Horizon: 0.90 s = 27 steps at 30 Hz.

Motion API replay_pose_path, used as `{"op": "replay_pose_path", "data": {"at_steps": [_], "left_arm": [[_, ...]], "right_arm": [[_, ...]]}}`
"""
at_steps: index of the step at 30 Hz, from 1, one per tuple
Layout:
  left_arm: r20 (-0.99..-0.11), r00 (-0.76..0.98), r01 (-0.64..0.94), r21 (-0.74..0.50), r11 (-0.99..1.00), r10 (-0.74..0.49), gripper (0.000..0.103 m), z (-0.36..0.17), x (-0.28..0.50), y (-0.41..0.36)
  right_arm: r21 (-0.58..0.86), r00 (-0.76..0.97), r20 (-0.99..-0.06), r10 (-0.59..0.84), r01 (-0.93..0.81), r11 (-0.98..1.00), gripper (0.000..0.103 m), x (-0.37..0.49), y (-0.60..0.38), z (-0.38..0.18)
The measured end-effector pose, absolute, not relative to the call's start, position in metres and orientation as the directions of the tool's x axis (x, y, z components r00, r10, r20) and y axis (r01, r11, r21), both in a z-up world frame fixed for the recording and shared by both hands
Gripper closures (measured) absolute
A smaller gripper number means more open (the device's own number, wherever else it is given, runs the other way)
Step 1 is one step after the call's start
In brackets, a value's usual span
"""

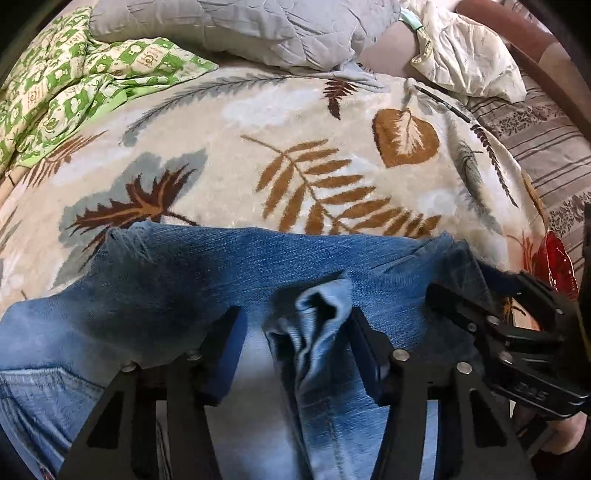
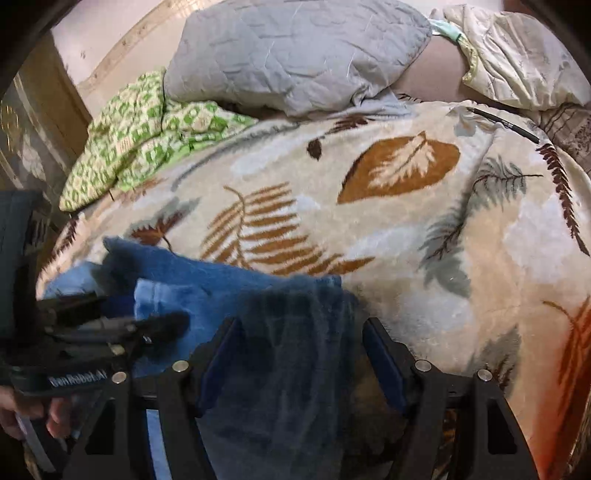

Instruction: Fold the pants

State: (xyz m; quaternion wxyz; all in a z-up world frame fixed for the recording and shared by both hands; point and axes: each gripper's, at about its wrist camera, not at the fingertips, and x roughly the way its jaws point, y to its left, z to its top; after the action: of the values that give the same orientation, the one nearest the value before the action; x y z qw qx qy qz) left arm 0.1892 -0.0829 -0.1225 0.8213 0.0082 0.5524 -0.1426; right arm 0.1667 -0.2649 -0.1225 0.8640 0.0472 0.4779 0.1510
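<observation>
Blue jeans [image 1: 229,266] lie folded on a cream leaf-patterned blanket [image 1: 332,147] on the bed. My left gripper [image 1: 295,332] is open, its fingers [image 1: 229,343] astride a bunched lighter fold of denim [image 1: 317,332] at the near edge. My right gripper [image 2: 303,347] is open too, with a darker hem of the jeans [image 2: 295,332] between its fingers [image 2: 384,362]. The right gripper also shows at the right of the left wrist view [image 1: 509,317], over the jeans' right corner. The left gripper shows at the left of the right wrist view [image 2: 122,321].
A grey quilted pillow [image 1: 258,29], a green patterned cloth [image 1: 74,85] and a pale crumpled sheet [image 1: 469,55] lie at the far side. A dark pen [image 2: 506,123] rests on the blanket's far right. A striped cover [image 1: 543,147] is at the right.
</observation>
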Motion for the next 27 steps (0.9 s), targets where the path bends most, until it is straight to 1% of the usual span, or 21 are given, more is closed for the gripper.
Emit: {"op": "replay_pose_path", "data": {"at_steps": [1,2,4,8,14,17,19,20,21,22,23,24,25,27], "left_arm": [[-0.912,0.344,0.248,-0.139,0.959,-0.222,0.053,-0.122,0.19,-0.083],[-0.916,0.335,0.26,-0.136,0.956,-0.221,0.055,-0.122,0.191,-0.083],[-0.919,0.317,0.269,-0.149,0.951,-0.234,0.069,-0.122,0.194,-0.081],[-0.918,0.294,0.268,-0.188,0.945,-0.266,0.07,-0.125,0.199,-0.076],[-0.913,0.298,0.274,-0.199,0.941,-0.28,0.07,-0.128,0.199,-0.076],[-0.914,0.303,0.28,-0.186,0.942,-0.27,0.07,-0.128,0.198,-0.078],[-0.907,0.313,0.278,-0.196,0.941,-0.281,0.069,-0.125,0.196,-0.075],[-0.902,0.32,0.272,-0.206,0.94,-0.29,0.067,-0.12,0.192,-0.071],[-0.898,0.335,0.255,-0.206,0.945,-0.286,0.053,-0.112,0.188,-0.066],[-0.889,0.374,0.227,-0.188,0.956,-0.264,0.03,-0.1,0.18,-0.057],[-0.87,0.415,0.208,-0.192,0.959,-0.265,0.018,-0.086,0.171,-0.046],[-0.854,0.441,0.203,-0.203,0.958,-0.275,0.007,-0.075,0.164,-0.037],[-0.846,0.464,0.194,-0.193,0.962,-0.263,0.006,-0.062,0.155,-0.024],[-0.852,0.475,0.173,-0.156,0.973,-0.221,0.005,-0.044,0.142,0.001]], "right_arm": [[0.22,0.49,-0.817,0.303,-0.222,0.95,0.046,0.167,-0.264,-0.127],[0.22,0.485,-0.82,0.304,-0.223,0.95,0.048,0.168,-0.265,-0.129],[0.204,0.488,-0.823,0.292,-0.226,0.953,0.057,0.168,-0.265,-0.129],[0.214,0.49,-0.819,0.298,-0.221,0.952,0.059,0.168,-0.269,-0.132],[0.224,0.491,-0.815,0.306,-0.22,0.949,0.06,0.169,-0.272,-0.134],[0.222,0.491,-0.816,0.305,-0.22,0.95,0.06,0.169,-0.271,-0.134],[0.219,0.496,-0.813,0.306,-0.226,0.949,0.06,0.169,-0.272,-0.134],[0.22,0.501,-0.807,0.313,-0.236,0.946,0.059,0.168,-0.273,-0.133],[0.235,0.504,-0.799,0.328,-0.241,0.942,0.055,0.166,-0.274,-0.131],[0.252,0.502,-0.795,0.341,-0.239,0.938,0.051,0.163,-0.277,-0.126],[0.26,0.503,-0.792,0.347,-0.237,0.936,0.046,0.159,-0.278,-0.12],[0.265,0.51,-0.784,0.353,-0.24,0.934,0.033,0.154,-0.278,-0.113],[0.259,0.532,-0.771,0.351,-0.242,0.935,0.026,0.147,-0.278,-0.104],[0.222,0.578,-0.745,0.333,-0.256,0.941,0.018,0.134,-0.272,-0.088]]}}
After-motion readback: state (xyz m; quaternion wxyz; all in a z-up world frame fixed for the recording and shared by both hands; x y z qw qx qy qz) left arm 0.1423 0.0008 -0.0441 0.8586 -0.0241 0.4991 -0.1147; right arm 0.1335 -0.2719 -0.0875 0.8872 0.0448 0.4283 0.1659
